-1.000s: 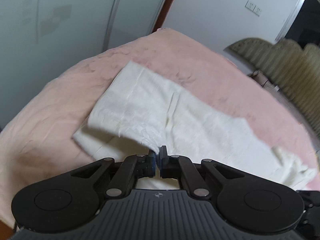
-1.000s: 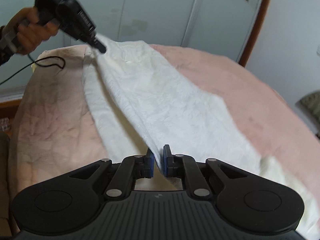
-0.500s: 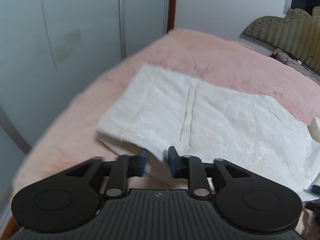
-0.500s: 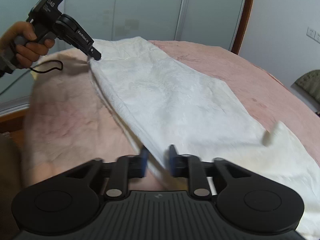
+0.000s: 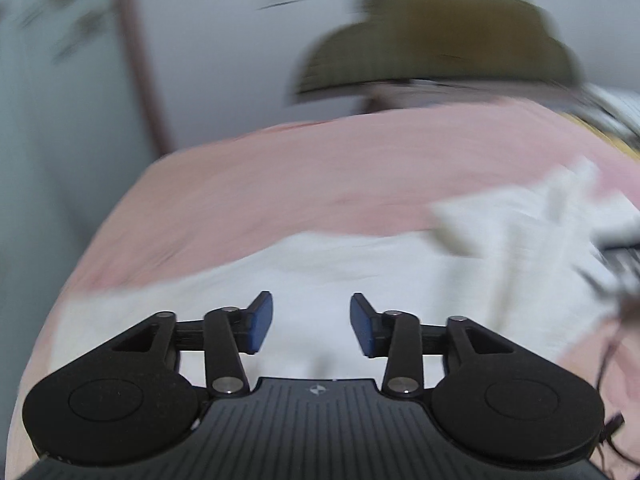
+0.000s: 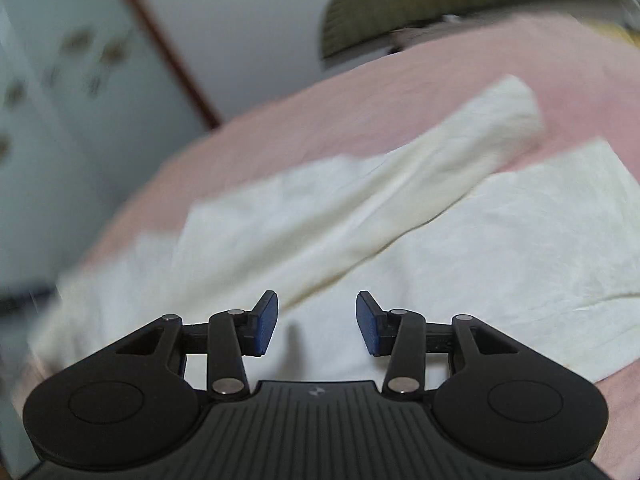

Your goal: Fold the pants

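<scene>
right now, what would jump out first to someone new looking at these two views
The white pants sprawled across the pink bedspread, one leg lying diagonally over the rest. Next, both grippers, left and right, hovering over the cloth with blue pads apart and empty.

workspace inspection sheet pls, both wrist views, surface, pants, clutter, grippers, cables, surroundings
Surface: pink bed cover, lightly wrinkled, both views motion-blurred.
Job's things: white pants lying on the cover, one leg lying diagonally across the other; not gripped.
Clutter: nothing seen.
Grippers: left gripper open, nothing between its fingers, over the fabric; right gripper open, also over the fabric.
Cables: thin dark cord at the right edge of the left wrist view, blurred.
Surroundings: olive headboard, white wall, brown door frame, pale wardrobe panels.
</scene>
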The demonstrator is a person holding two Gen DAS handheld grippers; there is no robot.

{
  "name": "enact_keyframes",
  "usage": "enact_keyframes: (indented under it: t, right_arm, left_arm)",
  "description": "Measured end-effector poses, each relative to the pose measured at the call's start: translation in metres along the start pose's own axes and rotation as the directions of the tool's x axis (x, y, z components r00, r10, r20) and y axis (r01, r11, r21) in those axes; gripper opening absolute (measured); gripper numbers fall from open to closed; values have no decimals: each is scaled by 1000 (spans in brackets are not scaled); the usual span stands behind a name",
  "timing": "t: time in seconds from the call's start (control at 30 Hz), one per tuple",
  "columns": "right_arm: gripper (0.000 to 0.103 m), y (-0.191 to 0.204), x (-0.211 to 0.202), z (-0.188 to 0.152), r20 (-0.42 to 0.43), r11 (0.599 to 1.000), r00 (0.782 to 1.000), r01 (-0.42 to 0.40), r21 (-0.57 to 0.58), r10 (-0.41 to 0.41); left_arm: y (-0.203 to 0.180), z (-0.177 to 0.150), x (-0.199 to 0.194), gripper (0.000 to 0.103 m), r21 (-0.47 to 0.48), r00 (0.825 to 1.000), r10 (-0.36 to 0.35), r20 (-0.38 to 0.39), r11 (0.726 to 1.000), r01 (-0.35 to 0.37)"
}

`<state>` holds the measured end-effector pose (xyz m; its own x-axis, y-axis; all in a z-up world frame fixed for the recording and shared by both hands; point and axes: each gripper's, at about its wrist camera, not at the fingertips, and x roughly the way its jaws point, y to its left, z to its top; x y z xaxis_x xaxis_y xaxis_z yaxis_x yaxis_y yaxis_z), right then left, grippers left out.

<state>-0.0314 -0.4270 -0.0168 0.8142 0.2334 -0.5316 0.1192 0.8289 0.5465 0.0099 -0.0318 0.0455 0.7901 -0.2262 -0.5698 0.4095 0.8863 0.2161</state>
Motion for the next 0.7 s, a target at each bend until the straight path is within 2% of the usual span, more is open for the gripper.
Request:
enact_keyframes:
  t: [0.03, 0.1, 0.13, 0.2, 0.27, 0.43, 0.5, 0.6, 0.63, 0.7]
  right_arm:
    - [45, -11, 2, 7, 18, 998, 999, -32, 60, 31]
    - [57, -25, 16, 19, 10, 987, 998, -70, 144, 69]
    - [60, -31, 25, 24, -6, 980, 997, -73, 183, 76]
    - [61, -41, 44, 28, -29, 957, 995, -81, 277, 93]
    - [61, -47, 54, 30, -8, 925, 990, -129, 358, 141]
    - [62, -50, 52, 36, 55, 861, 976, -212, 462, 211]
    - [62, -48, 50, 42, 66, 855, 973, -227, 465, 222]
    - [62, -47, 49, 55, 68, 868, 971, -236, 438, 229]
    - [62, -43, 53, 58, 64, 874, 973, -228, 430, 222]
    - [62, -34, 63, 62, 56, 885, 977, -212, 414, 207]
  left_arm:
    - [-20, 3, 4, 59, 64, 999, -36, 18, 997, 35]
    - [-60, 3, 10, 64, 199, 993, -107, 44, 975, 96]
    - [-78, 2, 13, 67, 262, 989, -142, 50, 957, 124]
    - [-111, -3, 21, 67, 371, 980, -196, 38, 913, 168]
    - [-136, -9, 29, 67, 448, 973, -228, 30, 873, 191]
    - [-167, -23, 57, 65, 570, 983, -170, 68, 815, 101]
    - [-172, -28, 64, 63, 598, 982, -176, 73, 796, 98]
    - [-177, -33, 59, 62, 608, 968, -235, 86, 782, 136]
    - [-179, -34, 61, 62, 599, 967, -239, 87, 788, 141]
    - [-181, -29, 68, 52, 557, 971, -230, 70, 816, 153]
